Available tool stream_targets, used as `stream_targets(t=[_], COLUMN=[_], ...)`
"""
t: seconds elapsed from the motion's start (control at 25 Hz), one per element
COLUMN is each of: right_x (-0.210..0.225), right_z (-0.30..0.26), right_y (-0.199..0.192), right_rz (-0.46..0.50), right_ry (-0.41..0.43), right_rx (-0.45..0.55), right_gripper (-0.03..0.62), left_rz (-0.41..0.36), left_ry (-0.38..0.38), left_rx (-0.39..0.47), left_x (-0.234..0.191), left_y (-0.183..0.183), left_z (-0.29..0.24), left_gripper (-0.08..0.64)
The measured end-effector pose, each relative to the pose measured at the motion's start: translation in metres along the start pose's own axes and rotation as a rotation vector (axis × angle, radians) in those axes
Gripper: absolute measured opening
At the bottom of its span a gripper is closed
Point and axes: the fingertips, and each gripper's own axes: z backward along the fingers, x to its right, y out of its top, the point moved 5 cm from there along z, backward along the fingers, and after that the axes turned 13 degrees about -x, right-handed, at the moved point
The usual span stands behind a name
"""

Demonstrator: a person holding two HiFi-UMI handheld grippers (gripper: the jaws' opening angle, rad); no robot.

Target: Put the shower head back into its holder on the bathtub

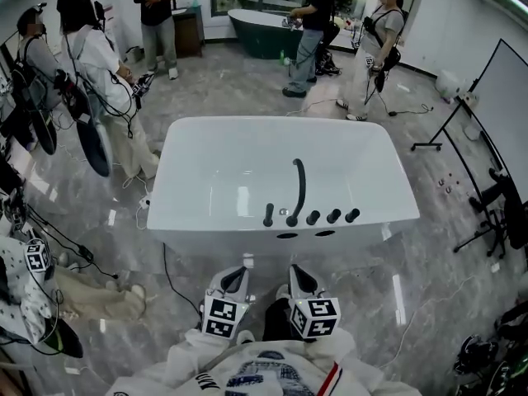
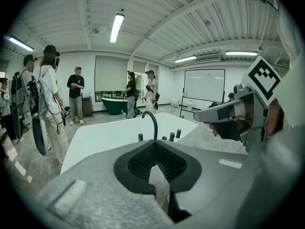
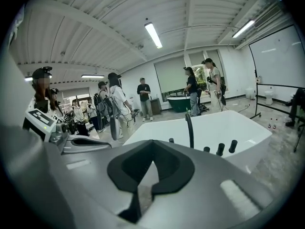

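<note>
A white bathtub (image 1: 214,151) stands in the middle of the head view. On its near rim a curved black spout (image 1: 298,188) rises among a row of short black knobs (image 1: 332,216). A black upright stub (image 1: 268,214) ends the row on the left; I cannot tell whether it is the shower head or its holder. My left gripper (image 1: 238,272) and right gripper (image 1: 294,269) hang side by side short of the tub, both shut and empty. The left gripper view shows its jaws (image 2: 154,144) closed before the spout (image 2: 153,123); the right gripper (image 3: 152,143) looks the same.
Several people stand around the tub on the marble floor, two close at the left (image 1: 99,73). A dark green tub (image 1: 264,31) sits at the back. A whiteboard on a stand (image 1: 499,97) is at the right. Cables (image 1: 177,291) trail over the floor near me.
</note>
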Motion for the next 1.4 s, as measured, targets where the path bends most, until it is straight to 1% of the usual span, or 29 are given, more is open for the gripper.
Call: stream_targets(t=[0.2,0.28,0.48,0.68,0.88,1.0,1.4], right_x=[-0.016,-0.016,-0.003,0.001,0.013,0.014,0.013], right_z=[0.037,0.050,0.069,0.066,0.073,0.071,0.072], right_y=[-0.027,-0.032,-0.033,-0.026,-0.021,-0.020,-0.013], right_rz=[-0.014,-0.018,0.003,0.015,0.032,0.038,0.055], right_ry=[-0.027,-0.033,-0.035,-0.003,0.028,0.039,0.058], right_rx=[-0.013,-0.010,-0.001,0.014,0.023,0.024,0.026], right_gripper=[0.005,0.005,0.003,0.003,0.003,0.003,0.005], left_rz=[0.008,0.003,-0.005,-0.001,0.006,0.001,0.020], left_ry=[-0.034,-0.040,-0.031,0.003,0.038,0.060,0.078], left_rx=[-0.026,-0.030,-0.009,0.003,0.014,0.023,0.037], left_x=[0.024,0.033,0.057,0.057,0.072,0.073,0.070], left_y=[-0.027,-0.030,-0.020,-0.012,-0.005,-0.002,0.002], left_z=[0.030,0.038,0.047,0.047,0.047,0.046,0.050], left_gripper=[0.002,0.002,0.002,0.002,0.002,0.002,0.002])
